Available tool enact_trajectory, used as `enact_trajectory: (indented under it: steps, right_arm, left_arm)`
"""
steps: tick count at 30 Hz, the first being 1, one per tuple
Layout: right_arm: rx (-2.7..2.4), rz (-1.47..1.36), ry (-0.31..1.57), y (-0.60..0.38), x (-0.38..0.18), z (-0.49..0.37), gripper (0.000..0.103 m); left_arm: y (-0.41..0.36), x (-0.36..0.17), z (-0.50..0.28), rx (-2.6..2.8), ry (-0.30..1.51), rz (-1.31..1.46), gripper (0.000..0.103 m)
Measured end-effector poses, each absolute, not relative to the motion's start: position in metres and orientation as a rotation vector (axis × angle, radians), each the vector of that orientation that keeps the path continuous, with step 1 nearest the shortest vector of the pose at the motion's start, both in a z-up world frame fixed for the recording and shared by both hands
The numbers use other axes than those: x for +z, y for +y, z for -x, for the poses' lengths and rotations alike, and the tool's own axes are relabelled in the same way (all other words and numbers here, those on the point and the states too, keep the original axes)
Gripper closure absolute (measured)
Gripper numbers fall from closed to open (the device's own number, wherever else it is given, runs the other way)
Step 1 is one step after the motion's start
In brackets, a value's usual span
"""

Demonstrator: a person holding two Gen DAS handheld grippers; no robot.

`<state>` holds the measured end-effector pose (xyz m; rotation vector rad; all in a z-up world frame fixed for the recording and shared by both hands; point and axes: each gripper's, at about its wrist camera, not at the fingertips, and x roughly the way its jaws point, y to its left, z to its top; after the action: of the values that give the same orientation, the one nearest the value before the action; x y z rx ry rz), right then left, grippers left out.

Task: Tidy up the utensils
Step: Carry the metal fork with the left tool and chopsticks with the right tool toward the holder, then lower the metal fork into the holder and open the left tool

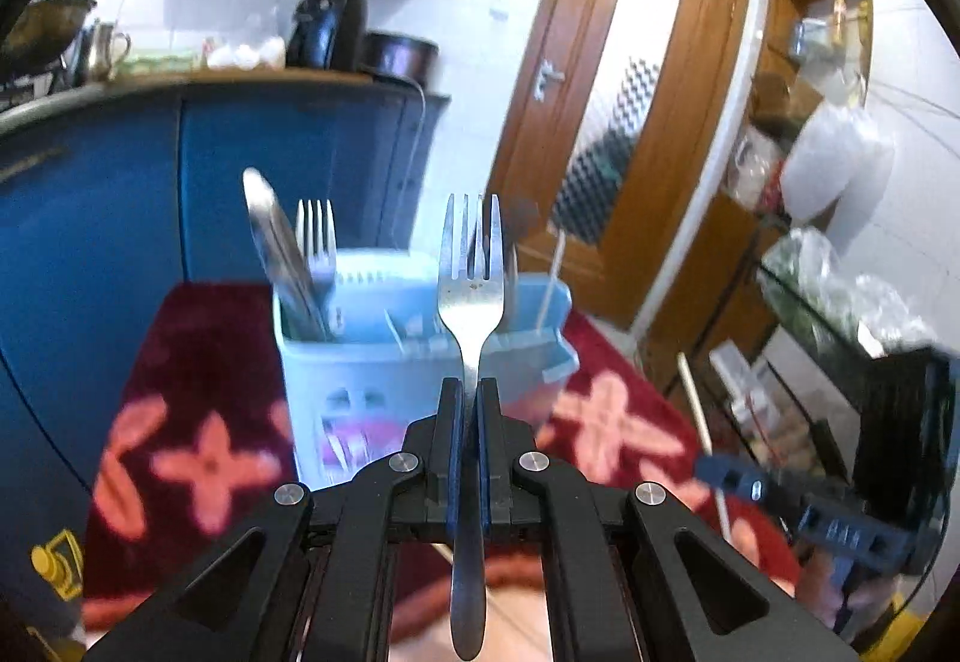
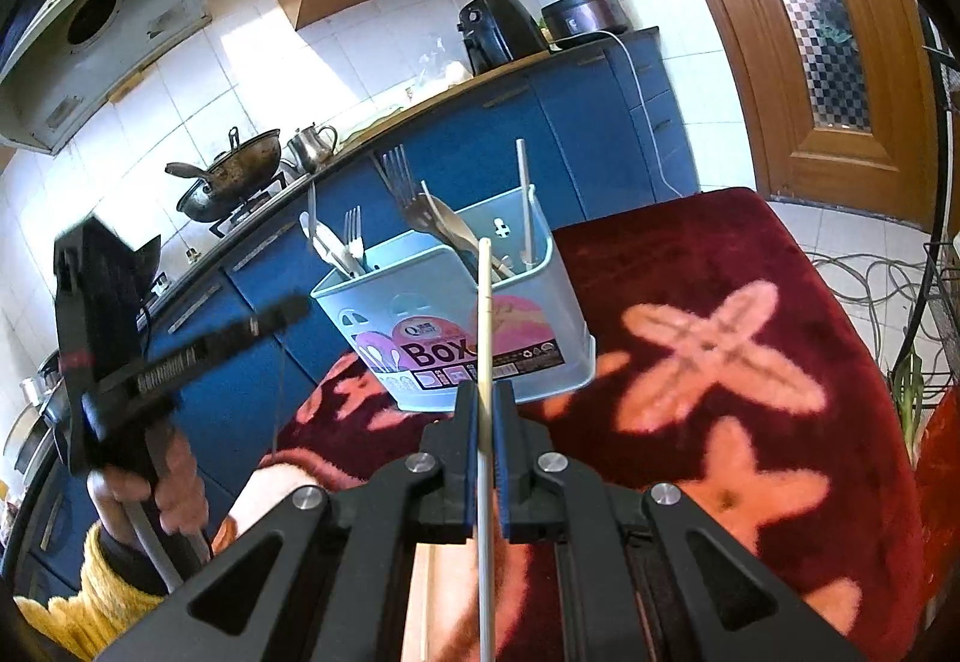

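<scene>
My left gripper (image 1: pixel 471 386) is shut on a steel fork (image 1: pixel 471 278), tines up, held in front of the light blue utensil box (image 1: pixel 336 362). A knife (image 1: pixel 282 254) and a second fork (image 1: pixel 318 236) stand in the box's left compartment. My right gripper (image 2: pixel 487 392) is shut on a pale chopstick (image 2: pixel 485 314) that points up toward the utensil box (image 2: pixel 540 362). In that box stand a fork (image 2: pixel 353 230), a darker fork (image 2: pixel 402 182), a spoon (image 2: pixel 456 230) and another chopstick (image 2: pixel 525 200). The left gripper (image 2: pixel 282 314) shows blurred at the left of the right wrist view.
The box stands on a dark red cloth with pink flowers (image 2: pixel 720 350). Behind it run blue cabinets (image 2: pixel 510 146) with a wok (image 2: pixel 234 176), a kettle (image 2: pixel 312 146) and an air fryer (image 2: pixel 498 32). A wooden door (image 1: pixel 618 110) and cluttered shelves (image 1: pixel 828 242) lie to the right.
</scene>
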<state>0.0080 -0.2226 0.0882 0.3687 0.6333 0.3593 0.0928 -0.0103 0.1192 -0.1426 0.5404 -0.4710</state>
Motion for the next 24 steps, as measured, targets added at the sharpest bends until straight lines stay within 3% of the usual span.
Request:
enact_trajectory:
  steps: [10,24]
  right_arm:
    - [0.354,-0.363,0.637,-0.221,0.088,-0.014,0.097]
    - [0.340,-0.354,0.622,-0.227,0.087,-0.037,0.097]
  left_arm:
    - [0.000,0.149,-0.140,-0.386,0.378,0.215,0.099]
    - [0.007,0.127,-0.181,-0.237,0.254,0.250,0.099]
